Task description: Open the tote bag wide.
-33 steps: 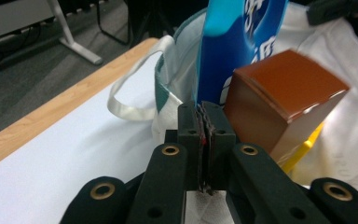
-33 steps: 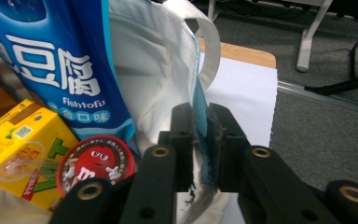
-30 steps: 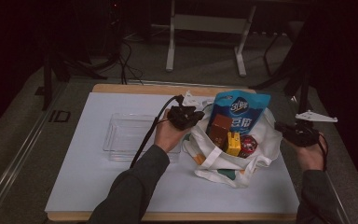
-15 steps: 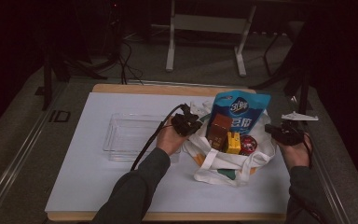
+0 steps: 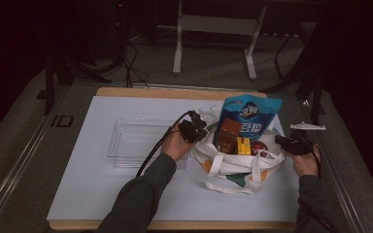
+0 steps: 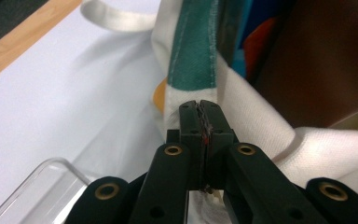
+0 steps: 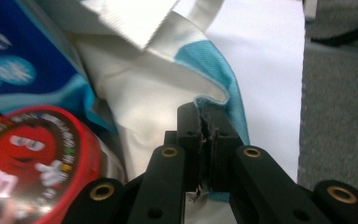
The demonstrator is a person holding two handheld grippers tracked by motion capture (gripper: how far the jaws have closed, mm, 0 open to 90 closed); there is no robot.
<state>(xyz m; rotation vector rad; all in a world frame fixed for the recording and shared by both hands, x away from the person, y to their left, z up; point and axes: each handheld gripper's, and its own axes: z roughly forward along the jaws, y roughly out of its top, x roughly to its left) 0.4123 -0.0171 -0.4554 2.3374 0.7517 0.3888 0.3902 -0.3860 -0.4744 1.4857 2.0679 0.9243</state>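
Left gripper (image 5: 194,130) clamped on tote bag (image 5: 233,167) left rim, right gripper (image 5: 291,144) clamped on right rim; clear tray (image 5: 126,141) just left of bag

Dim high view with dark surroundings; close views bright, softly blurred.

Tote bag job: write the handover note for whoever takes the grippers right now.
Left gripper: shut on the tote bag at its left rim.
Right gripper: shut on the bag's right rim, by the teal edge.
The bag sits on the white mat, packed with a blue pouch, a brown box, a yellow pack and a red candy tub.
Clear tray lies left of it.
Done: both rims gripped.
Left: probably opening or moving the bag.
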